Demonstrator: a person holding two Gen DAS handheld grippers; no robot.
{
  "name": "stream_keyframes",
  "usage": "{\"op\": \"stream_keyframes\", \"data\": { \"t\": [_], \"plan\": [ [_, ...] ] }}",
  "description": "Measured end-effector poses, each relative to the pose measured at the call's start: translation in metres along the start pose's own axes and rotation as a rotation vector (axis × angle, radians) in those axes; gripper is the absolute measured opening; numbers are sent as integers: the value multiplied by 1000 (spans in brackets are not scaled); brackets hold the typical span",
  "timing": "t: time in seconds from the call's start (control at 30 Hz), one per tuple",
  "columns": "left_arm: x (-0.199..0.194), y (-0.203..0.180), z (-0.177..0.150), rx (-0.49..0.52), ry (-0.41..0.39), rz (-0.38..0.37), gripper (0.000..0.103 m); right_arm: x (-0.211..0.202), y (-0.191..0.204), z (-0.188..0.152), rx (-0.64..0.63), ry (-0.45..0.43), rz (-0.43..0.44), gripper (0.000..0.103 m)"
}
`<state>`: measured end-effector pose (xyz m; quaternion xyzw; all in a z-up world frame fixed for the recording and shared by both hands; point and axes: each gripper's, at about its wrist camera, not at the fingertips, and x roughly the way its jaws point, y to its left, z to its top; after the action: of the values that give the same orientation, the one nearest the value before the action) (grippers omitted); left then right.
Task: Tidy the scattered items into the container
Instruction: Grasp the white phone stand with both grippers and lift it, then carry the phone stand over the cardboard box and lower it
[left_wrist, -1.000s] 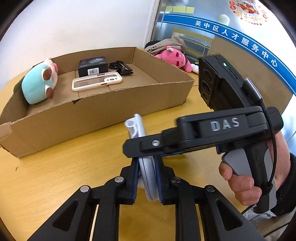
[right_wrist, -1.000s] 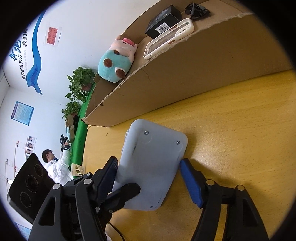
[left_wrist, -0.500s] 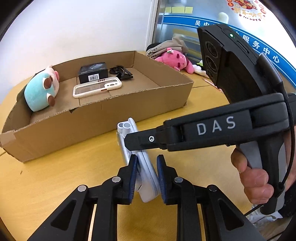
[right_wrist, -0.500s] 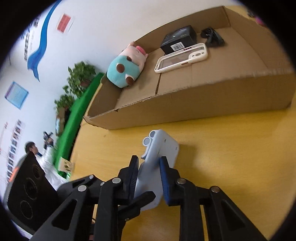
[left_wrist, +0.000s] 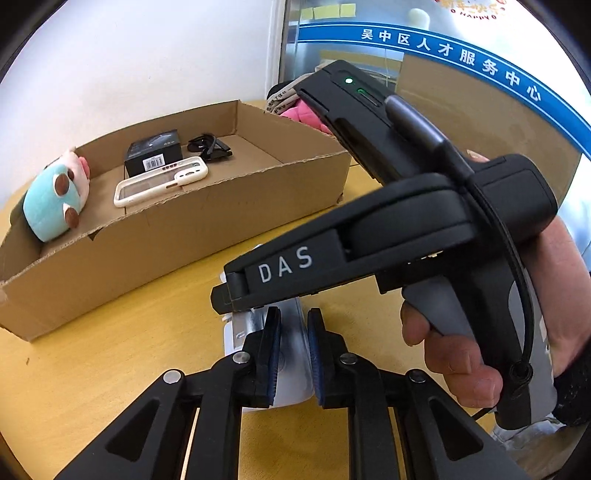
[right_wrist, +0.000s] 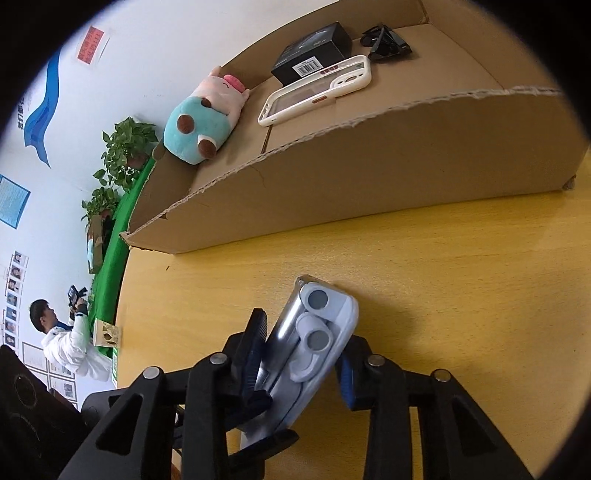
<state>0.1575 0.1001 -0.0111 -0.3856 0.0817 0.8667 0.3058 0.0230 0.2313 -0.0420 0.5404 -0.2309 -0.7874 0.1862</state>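
**Both grippers at the pale gadget, short of the box**

The pale blue-white gadget (right_wrist: 314, 350) stands on edge on the yellow counter (left_wrist: 110, 350), its long axis running away from both cameras toward the cardboard box (left_wrist: 184, 221). A strip of bare counter separates it from the box's torn front edge.

The left gripper (left_wrist: 293, 354) has its blue-padded fingers narrowed against the gadget's flat sides. The right gripper (right_wrist: 299, 362) brackets the same gadget; its fingers sit close on either flank, though whether both pads actually press is hard to tell.

Inside the box lie a plush toy (left_wrist: 55, 203), a white phone case (left_wrist: 159, 181), a black carton (left_wrist: 153, 155) with a barcode label, and sunglasses (left_wrist: 210, 147), leaving open floor at the right end. The right gripper's body reads "DAS".
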Motion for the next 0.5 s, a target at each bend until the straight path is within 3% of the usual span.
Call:
{"op": "stream_keyframes", "data": {
  "t": [0.1,0.17,0.27,0.5],
  "plan": [
    [-2,-1,5,-2,-5,-9,12,-4,4,2,-11,-8,-10,31],
    [-7,1,12,-9,-23,-16,1,-11,9,5,-26,-24,-13,28],
    [-12,3,24,-13,-37,-22,0,-25,20,14,-59,-48,-8,23],
    [-20,15,56,-27,-89,-45,0,-47,40,41,-126,-86,-37,23]
  ]
}}
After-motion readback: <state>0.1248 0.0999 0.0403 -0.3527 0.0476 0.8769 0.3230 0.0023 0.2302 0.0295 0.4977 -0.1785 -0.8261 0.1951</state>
